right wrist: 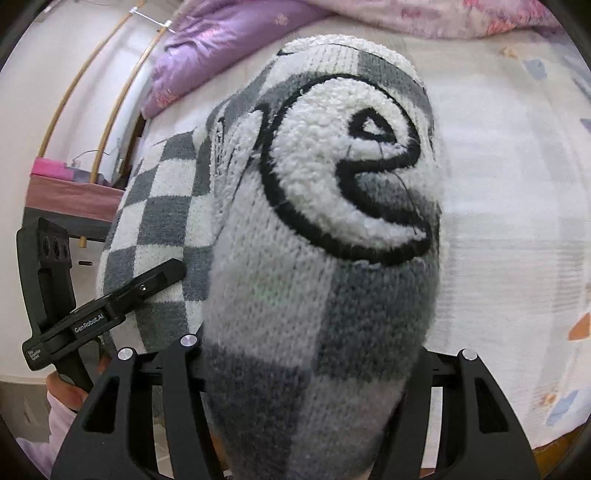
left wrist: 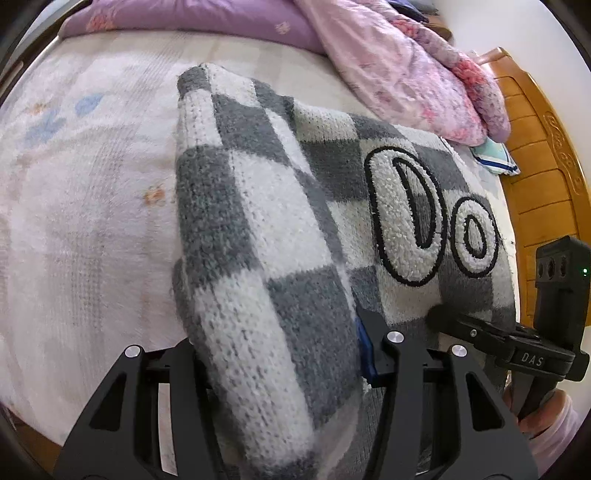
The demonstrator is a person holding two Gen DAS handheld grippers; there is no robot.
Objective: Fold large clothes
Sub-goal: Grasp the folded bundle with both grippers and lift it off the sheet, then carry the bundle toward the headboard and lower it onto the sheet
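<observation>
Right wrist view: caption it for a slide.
Right gripper shut on a grey-and-white checkered sweater, above the bed.

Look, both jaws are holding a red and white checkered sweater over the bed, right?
Not quite: the sweater is grey and white checkered, not red. Both wrist views show it. The rest holds: the left gripper and right gripper each hold it over the bed.

grey-white checked sweater [left wrist: 266, 236], seemingly

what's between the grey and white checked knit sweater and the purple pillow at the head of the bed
Only bare pale bedsheet lies between the checked sweater and the purple pillow, clearest in the left wrist view.
</observation>
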